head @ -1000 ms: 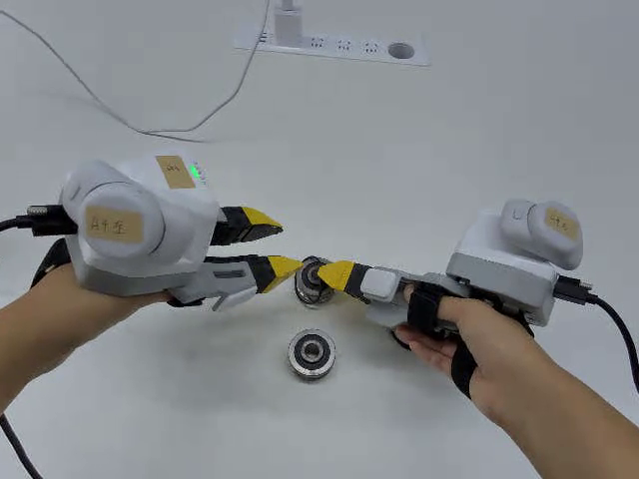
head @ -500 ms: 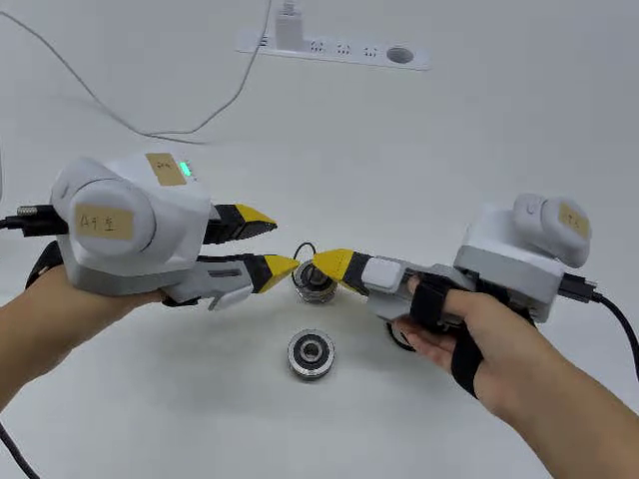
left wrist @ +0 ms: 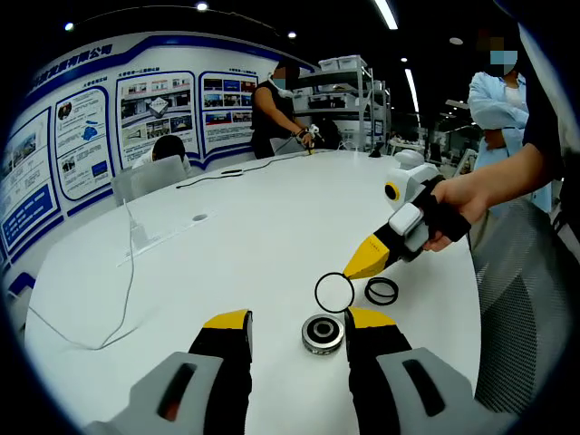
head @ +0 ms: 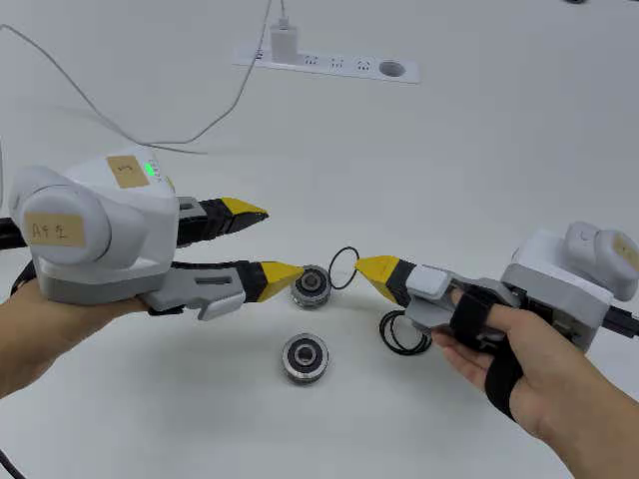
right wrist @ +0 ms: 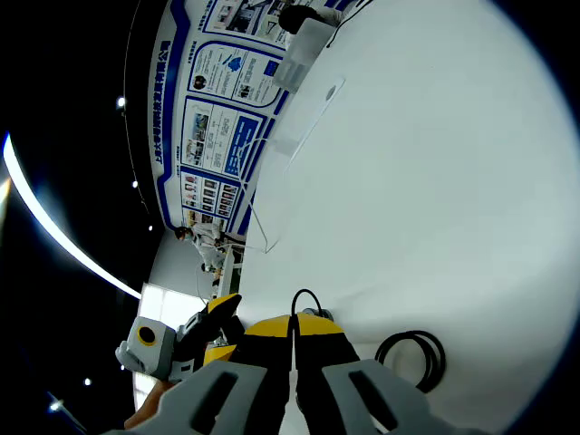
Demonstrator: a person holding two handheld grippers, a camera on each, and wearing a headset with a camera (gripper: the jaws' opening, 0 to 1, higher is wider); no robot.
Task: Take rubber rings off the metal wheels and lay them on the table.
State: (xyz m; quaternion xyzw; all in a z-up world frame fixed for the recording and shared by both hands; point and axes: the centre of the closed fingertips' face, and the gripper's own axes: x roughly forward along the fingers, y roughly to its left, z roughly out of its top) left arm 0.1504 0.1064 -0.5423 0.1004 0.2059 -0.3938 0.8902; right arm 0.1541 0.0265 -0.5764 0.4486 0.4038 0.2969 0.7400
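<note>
White bench (head: 479, 150) fills the foreground. In the left gripper view it runs back to poster panels (left wrist: 136, 109) on a wall, with people (left wrist: 507, 100) standing at its far side.

The left hand-held gripper (head: 280, 241) lies low over the bench with its jaws spread wide. A metal wheel (head: 312, 284) sits between the tips, close against one of them. That jaw looks set to brace the wheel so it cannot slide, rather than to clamp it.

The right hand-held gripper (head: 374, 265) comes in from the opposite side with its jaws pressed together on a thin rubber ring (left wrist: 315, 292). The ring hangs as an open loop just above and beside that wheel, and appears clear of it. I judge the pull-off done and the laying down next.

A second wheel (head: 305, 356) rests nearer the person, apart from both tools. Its dark outer band suggests a ring is on it.

Loose rings (head: 387, 339) lie heaped on the bench just under the right tool, the likely place for this one. Nothing sits between the held ring and that heap.

A power strip (head: 329, 63) and its cable (head: 120, 125) lie well back, out of the working area. The braced wheel and the left tip are the only things near enough to snag the loop.
</note>
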